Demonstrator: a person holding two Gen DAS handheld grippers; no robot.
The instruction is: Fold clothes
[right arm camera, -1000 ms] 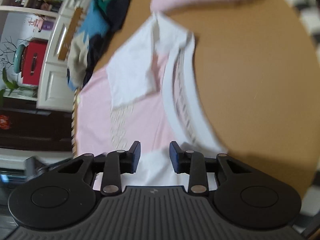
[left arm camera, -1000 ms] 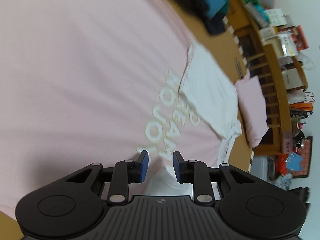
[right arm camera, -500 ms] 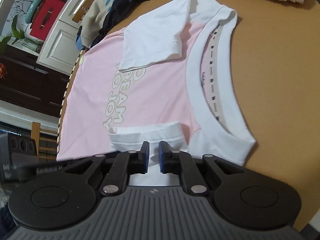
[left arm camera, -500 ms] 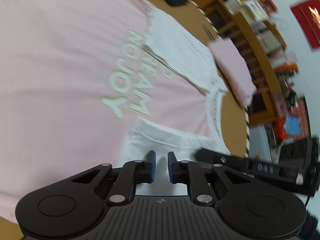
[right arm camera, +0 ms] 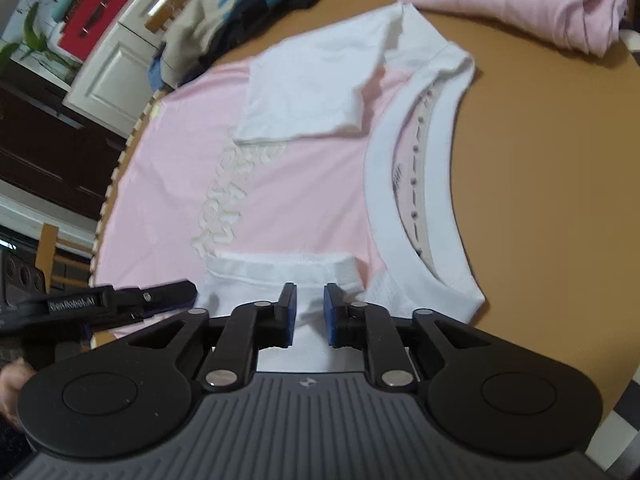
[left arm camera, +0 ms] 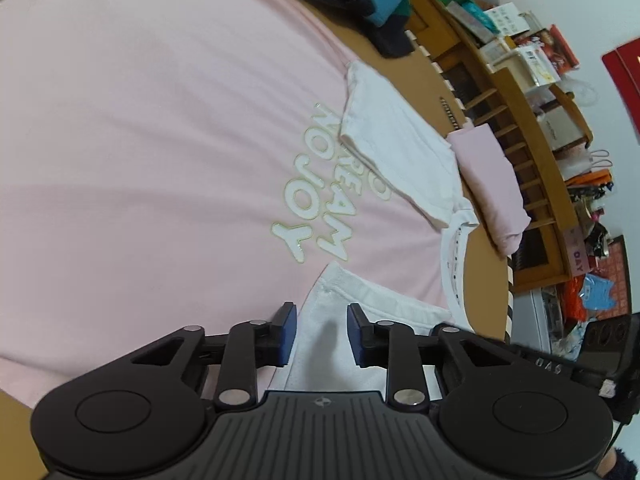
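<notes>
A pink T-shirt [left arm camera: 160, 152] lies flat, front up, on the brown worktop [right arm camera: 540, 184]. It has white sleeves, a white ribbed collar [right arm camera: 404, 184] and raised cream lettering [left arm camera: 316, 196] across the chest. Both sleeves are folded inward onto the pink body: the far sleeve [left arm camera: 396, 160] covers part of the lettering, and the near sleeve [left arm camera: 332, 328] lies just under the grippers.

The left gripper [left arm camera: 321, 334] has its blue pads spread and opening, with the near sleeve's white cloth between them; the pads are not pressing on it. The right gripper [right arm camera: 307, 316] stands narrower, its jaws also opening over the same sleeve, with cloth in the gap and no pinch.

The left wrist view shows the wide lower body of the shirt and the lettering sharply, plus a wooden shelf [left arm camera: 516, 128] crowded with boxes and bags. The right wrist view shows the whole neckline and its inner tape, the left gripper's black finger [right arm camera: 120, 300] at the sleeve's edge, a white cabinet door [right arm camera: 116, 76] and a red box [right arm camera: 94, 12]; there the lettering is blurred.

Count: one spread shirt, two folded-in sleeves, one already folded pink garment [right arm camera: 520, 0] beyond the collar, one heap of dark and blue clothes [right arm camera: 240, 4] at the far edge, and two grippers.
</notes>
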